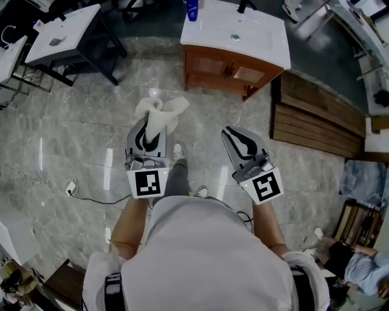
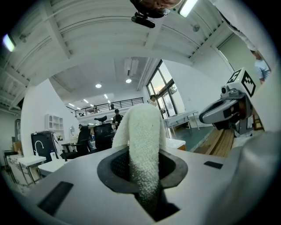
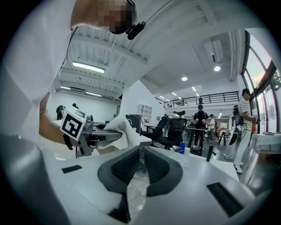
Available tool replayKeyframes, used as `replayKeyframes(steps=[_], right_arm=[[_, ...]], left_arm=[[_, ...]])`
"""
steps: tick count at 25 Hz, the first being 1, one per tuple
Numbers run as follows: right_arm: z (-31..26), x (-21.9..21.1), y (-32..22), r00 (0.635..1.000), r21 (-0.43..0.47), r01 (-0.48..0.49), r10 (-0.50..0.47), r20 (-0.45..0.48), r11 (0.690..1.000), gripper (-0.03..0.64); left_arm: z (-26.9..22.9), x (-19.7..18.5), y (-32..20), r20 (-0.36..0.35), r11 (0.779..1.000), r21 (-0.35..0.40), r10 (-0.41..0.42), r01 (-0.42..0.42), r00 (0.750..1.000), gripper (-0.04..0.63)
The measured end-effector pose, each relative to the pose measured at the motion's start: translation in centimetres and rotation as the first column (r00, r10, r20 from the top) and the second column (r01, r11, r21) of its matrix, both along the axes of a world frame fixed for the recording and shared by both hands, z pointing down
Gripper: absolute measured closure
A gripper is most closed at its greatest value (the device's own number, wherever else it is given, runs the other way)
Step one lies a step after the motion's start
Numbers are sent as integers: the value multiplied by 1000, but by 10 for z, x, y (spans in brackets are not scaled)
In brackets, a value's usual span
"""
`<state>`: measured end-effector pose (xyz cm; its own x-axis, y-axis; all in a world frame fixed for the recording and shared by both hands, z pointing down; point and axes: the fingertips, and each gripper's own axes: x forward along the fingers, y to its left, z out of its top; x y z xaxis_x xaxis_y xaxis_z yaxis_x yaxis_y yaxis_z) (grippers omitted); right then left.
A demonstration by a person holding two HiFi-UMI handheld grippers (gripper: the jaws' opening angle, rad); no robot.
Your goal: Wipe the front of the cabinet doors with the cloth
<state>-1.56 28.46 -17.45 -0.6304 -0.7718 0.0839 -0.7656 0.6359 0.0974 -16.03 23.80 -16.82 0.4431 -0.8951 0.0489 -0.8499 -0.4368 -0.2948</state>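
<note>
**Cloth clamped in the left gripper, well short of the cabinet**

The left gripper [image 2: 143, 172] was clamped on a white terry cloth [image 2: 142, 132]. The cloth rose in a thick fold from between the jaws and flopped over at its top. The right gripper [image 3: 141, 163] had its jaws drawn together at the tips, with nothing between them.

In the head view the person held the two side by side above a grey marbled floor [image 1: 79, 121]. Both pointed toward a brown wooden cabinet with two panelled doors [image 1: 226, 71] and stood well apart from it. The cloth was the nearest thing to the cabinet doors but did not touch them.

The cabinet carried a white basin top [image 1: 255, 42], with a blue bottle [image 1: 192, 9] at its far left corner. To the right of the cabinet lay a dark slatted wooden platform [image 1: 316, 118]. To the left of the cabinet, well apart, stood a white tabletop on a black frame [image 1: 64, 30].
</note>
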Motion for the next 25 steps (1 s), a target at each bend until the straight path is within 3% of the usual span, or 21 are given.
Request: replayKeyframes(steps=[11, 19, 25], right_arm=[[-8, -40, -157, 994, -29, -73, 70, -82, 997, 558], [-13, -16, -208, 992, 8, -107, 107, -73, 994, 558], [-9, 8, -238, 996, -1, -57, 57, -63, 998, 558]], left_arm=[[4, -34, -169, -73, 997, -42, 57, -60, 996, 505], [0, 5, -221, -59, 992, -28, 120, -122, 991, 505], [-2, 29, -243, -10, 996, -24, 88, -88, 996, 505]])
